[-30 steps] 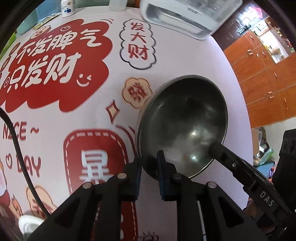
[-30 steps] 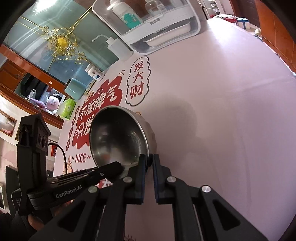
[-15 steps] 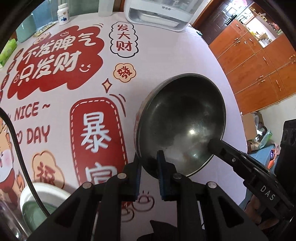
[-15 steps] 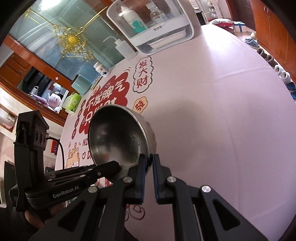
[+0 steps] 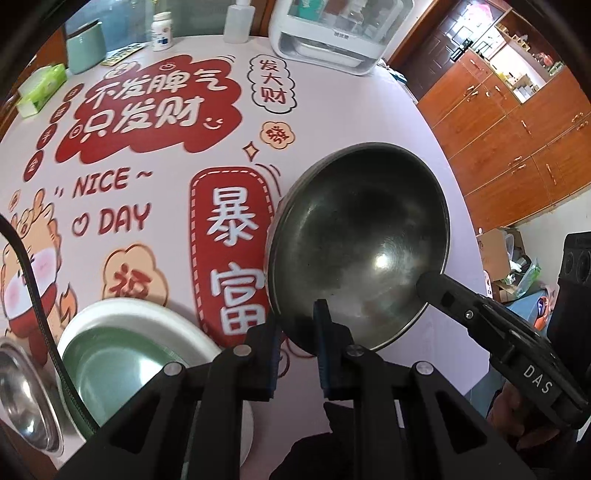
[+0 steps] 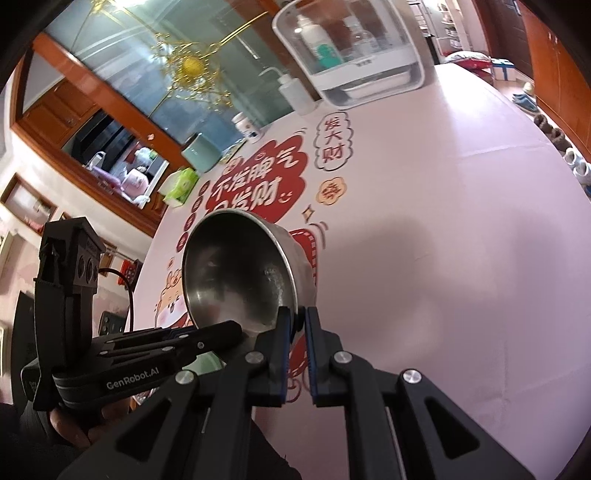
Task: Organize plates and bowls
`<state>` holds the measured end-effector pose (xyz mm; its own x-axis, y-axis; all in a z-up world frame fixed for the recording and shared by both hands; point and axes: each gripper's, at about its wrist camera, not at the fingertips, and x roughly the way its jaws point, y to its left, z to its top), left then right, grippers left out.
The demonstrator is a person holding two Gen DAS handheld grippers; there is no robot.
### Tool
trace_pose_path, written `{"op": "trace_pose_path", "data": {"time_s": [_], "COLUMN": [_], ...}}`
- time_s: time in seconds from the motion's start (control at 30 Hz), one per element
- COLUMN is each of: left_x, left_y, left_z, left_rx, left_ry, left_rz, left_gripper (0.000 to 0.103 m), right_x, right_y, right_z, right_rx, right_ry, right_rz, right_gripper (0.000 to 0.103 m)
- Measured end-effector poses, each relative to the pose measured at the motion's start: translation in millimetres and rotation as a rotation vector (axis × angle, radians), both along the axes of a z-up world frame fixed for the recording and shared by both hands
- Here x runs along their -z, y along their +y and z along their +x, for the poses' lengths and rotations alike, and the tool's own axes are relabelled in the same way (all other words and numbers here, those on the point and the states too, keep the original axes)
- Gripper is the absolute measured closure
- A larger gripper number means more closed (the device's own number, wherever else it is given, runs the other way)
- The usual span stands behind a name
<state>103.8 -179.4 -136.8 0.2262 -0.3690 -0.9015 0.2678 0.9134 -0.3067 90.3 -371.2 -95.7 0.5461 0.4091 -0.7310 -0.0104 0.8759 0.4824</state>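
Pink tablecloth (image 6: 461, 206) bare rightward; both grippers, left gripper (image 5: 297, 354) and right gripper (image 6: 296, 354), clamping steel bowl (image 5: 358, 240) rim.

Steel bowl (image 5: 358, 243): above the table (image 5: 332, 110), its rim pinched between the jaws of both grippers.
Left gripper (image 5: 297, 332): on the bowl's near rim.
Right gripper (image 6: 297, 325): on the rim to the right of the left gripper.
White-rimmed bowl (image 5: 122, 354): on the table, left of the held bowl.
Second steel bowl (image 5: 22, 398): further left, possibly touching it.
Dispenser box (image 5: 332, 33): at the table's far edge.
Bottles (image 5: 236, 22): left of the box.
Tissue pack (image 5: 40, 88): far left edge.
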Motion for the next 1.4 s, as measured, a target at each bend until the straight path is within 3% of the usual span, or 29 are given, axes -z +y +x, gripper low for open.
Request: {"op": "trace_pose_path", "data": {"time_s": [0.57,1.4], "left_x": [-5.4,8.6], "left_y": [88.1,278.6], "left_z": [-36.1,-68.2], "left_rx": [-0.056,-0.165], "left_ry": [-0.011,0.047], "left_rz": [-0.015,0.012], "left_gripper": [0.088,0.088], "right_x": [-8.1,5.0], "right_y": [84.5,267.1], "right_z": [-21.0,-32.9], "right_rx": [-0.072,-0.194], "right_ry": [0.004,0.047], "right_rz": [-0.027,-0.009], "right_gripper": [0.095,0.093]}}
